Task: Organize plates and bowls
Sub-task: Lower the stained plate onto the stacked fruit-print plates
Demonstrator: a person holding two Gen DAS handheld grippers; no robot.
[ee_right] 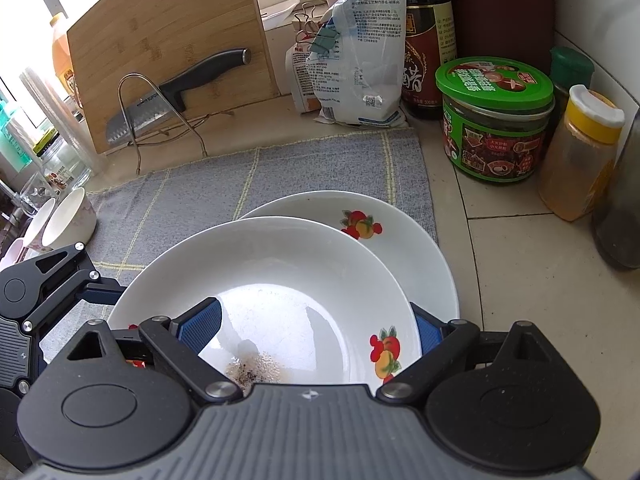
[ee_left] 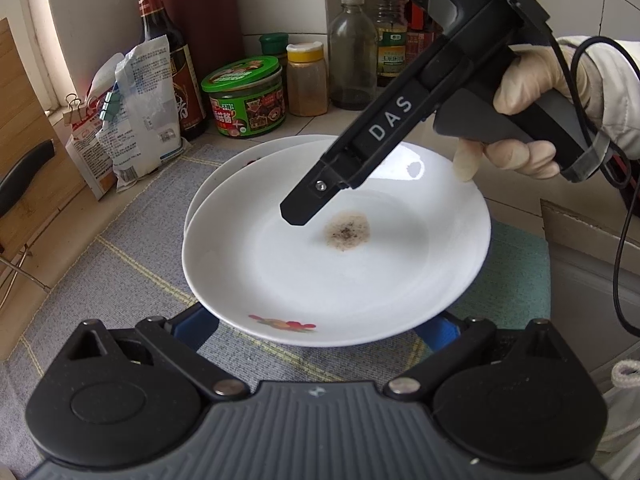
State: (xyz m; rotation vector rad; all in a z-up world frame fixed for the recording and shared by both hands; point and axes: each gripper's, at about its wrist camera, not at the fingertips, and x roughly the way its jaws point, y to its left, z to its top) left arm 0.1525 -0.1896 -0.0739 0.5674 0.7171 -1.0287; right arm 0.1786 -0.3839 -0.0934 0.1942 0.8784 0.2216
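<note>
Two white plates were found stacked on a grey cloth mat (ee_right: pixel 248 184) on the kitchen counter. The upper plate (ee_left: pixel 340 264) lay offset on the lower plate (ee_right: pixel 404 236), so that a crescent of the lower rim showed behind it. A brownish speckled stain (ee_left: pixel 346 232) was noted at the centre of the upper plate (fruit decals were seen on both rims).

The left gripper (ee_left: pixel 320 326) was observed at the near edge of the upper plate, its blue pads spread wide to either side and largely hidden beneath the rim; the jaws were released, with nothing grasped.

The right gripper (ee_right: pixel 320 328) was held over the upper plate in a gloved hand (ee_left: pixel 532 116). Its jaws were likewise spread apart, one blue pad seen above the plate's basin and the other beside its right rim. Whether either pad touched the plate could not be told.

Behind the mat, a green-lidded jar (ee_right: pixel 496 120), a yellow-capped spice bottle (ee_right: pixel 580 152), a dark sauce bottle (ee_left: pixel 168 52) and a clipped white bag (ee_right: pixel 356 52) were recorded. A knife (ee_right: pixel 176 92) rested on a wire rack against a bamboo board (ee_right: pixel 168 32). White bowls (ee_right: pixel 68 220) stood at the mat's left edge.
</note>
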